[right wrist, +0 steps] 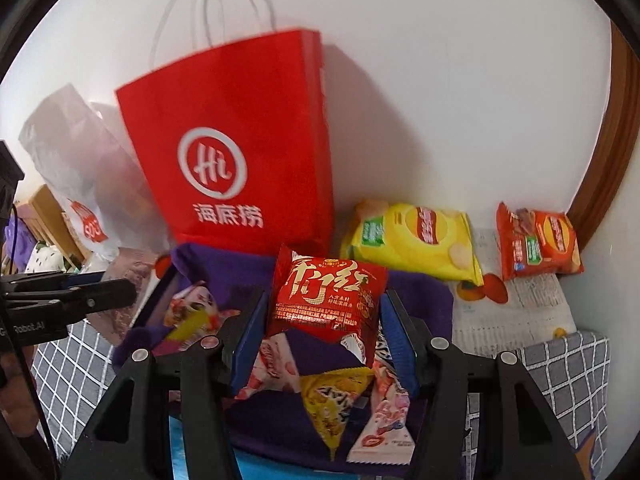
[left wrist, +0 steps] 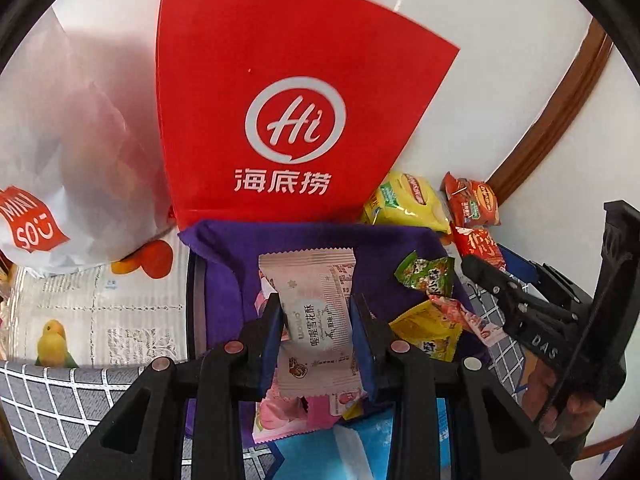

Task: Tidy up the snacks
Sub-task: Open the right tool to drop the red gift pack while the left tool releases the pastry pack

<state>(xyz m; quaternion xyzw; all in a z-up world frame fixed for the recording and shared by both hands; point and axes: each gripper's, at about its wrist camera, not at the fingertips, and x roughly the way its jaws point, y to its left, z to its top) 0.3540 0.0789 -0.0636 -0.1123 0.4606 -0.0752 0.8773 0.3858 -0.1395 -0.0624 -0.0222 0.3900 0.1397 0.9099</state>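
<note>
My left gripper (left wrist: 317,312) is shut on a pale pink snack packet (left wrist: 316,300) and holds it above the purple-lined box (left wrist: 224,264). My right gripper (right wrist: 322,312) is shut on a red snack packet with gold characters (right wrist: 326,294), held over the same box (right wrist: 420,292). Several loose snacks lie in the box: a green packet (left wrist: 426,274), a yellow packet (left wrist: 430,332) and pink-and-white ones (right wrist: 384,420). The right gripper shows at the right of the left wrist view (left wrist: 516,300); the left gripper shows at the left of the right wrist view (right wrist: 68,292).
A red paper bag (right wrist: 240,152) stands against the wall behind the box. A white plastic bag (left wrist: 60,160) sits to its left. A yellow chip bag (right wrist: 416,240) and a red chip bag (right wrist: 536,244) lie to the right, near a brown door frame (right wrist: 600,184).
</note>
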